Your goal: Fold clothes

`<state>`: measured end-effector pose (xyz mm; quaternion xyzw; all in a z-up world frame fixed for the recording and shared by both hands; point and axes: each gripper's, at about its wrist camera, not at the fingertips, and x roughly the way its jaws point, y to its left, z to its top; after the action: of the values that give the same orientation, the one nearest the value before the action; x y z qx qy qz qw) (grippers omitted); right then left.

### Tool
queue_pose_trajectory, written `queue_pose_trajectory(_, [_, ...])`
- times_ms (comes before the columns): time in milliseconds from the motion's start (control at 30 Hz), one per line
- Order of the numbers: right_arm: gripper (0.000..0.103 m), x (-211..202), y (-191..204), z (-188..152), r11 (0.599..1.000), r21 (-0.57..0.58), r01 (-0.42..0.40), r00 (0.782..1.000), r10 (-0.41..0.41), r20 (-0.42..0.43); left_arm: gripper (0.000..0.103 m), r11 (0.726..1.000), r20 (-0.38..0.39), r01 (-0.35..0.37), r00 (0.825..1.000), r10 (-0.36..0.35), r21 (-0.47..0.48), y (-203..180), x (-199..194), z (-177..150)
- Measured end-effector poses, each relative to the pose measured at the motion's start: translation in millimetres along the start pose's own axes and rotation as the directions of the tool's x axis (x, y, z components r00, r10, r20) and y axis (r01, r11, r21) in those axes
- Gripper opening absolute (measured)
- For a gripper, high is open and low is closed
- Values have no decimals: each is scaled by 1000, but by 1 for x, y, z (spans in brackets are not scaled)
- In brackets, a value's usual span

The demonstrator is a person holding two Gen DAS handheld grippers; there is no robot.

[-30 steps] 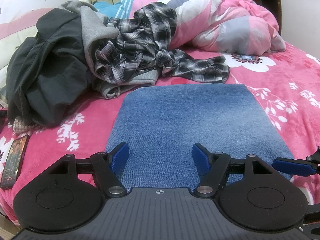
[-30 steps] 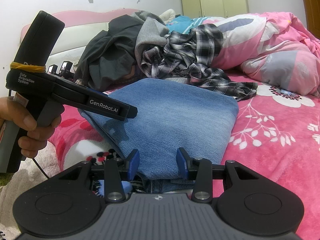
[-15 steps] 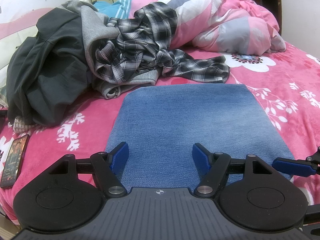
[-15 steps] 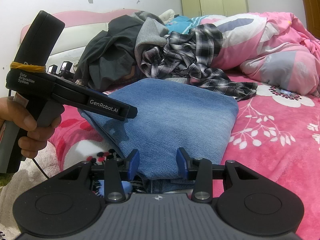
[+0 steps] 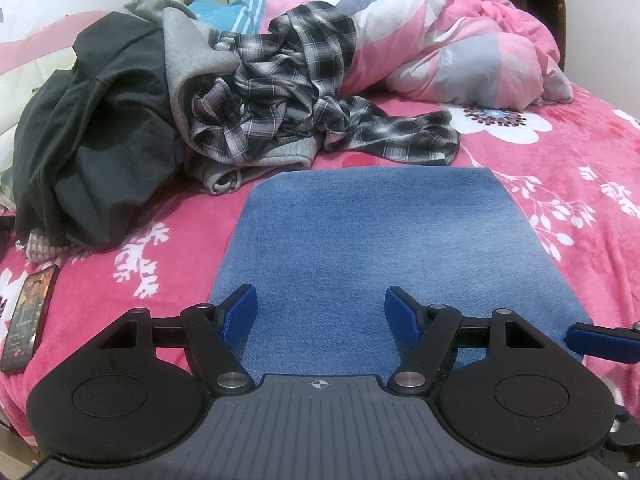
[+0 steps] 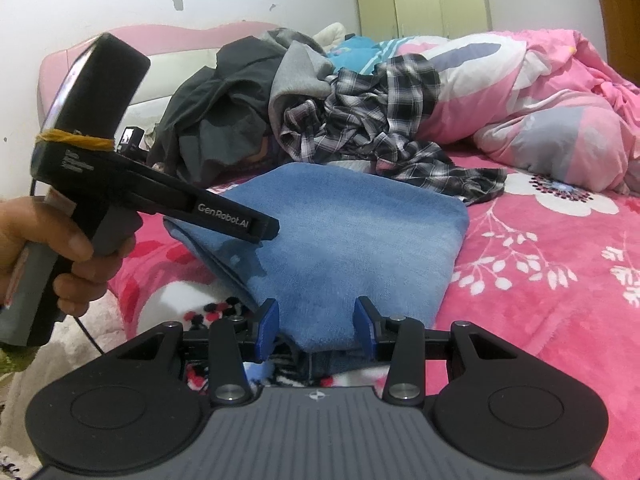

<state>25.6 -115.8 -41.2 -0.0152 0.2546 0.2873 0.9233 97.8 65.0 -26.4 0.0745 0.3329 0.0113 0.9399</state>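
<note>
Blue jeans [image 5: 380, 240], folded into a flat rectangle, lie on the pink bed. My left gripper [image 5: 322, 312] hovers open over their near edge, with its blue fingers wide apart and nothing pinched. From the right wrist view, the left gripper [image 6: 268, 232] is held by a hand [image 6: 40, 248] above the left side of the jeans [image 6: 340, 240]. My right gripper [image 6: 316, 326] sits at the near right corner of the jeans. That corner lies smooth between its fingers, which stand partly apart. One of its fingers [image 5: 600, 338] shows in the left wrist view.
Behind the jeans lies a heap of unfolded clothes: a dark grey garment [image 5: 92, 140], a grey hoodie [image 5: 188, 52] and a plaid shirt [image 5: 300, 92]. A bunched pink quilt [image 5: 460, 48] lies at the back right. A phone [image 5: 28, 316] rests near the bed's left edge.
</note>
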Motion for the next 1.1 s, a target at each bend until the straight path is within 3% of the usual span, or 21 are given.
queue_pose_trajectory(367, [44, -37, -32, 17, 980, 194, -47, 993, 24, 118, 71, 1000, -7, -9, 1000, 9, 10, -3, -1, 0])
queue_pose_trajectory(633, [44, -2, -25, 3, 990, 134, 35, 999, -31, -32, 72, 1000, -10, -9, 1000, 10, 14, -4, -1, 0])
queue_pose_trajectory(1100, [44, -1, -24, -1, 992, 125, 36, 999, -32, -40, 72, 1000, -11, -22, 1000, 22, 22, -7, -1, 0])
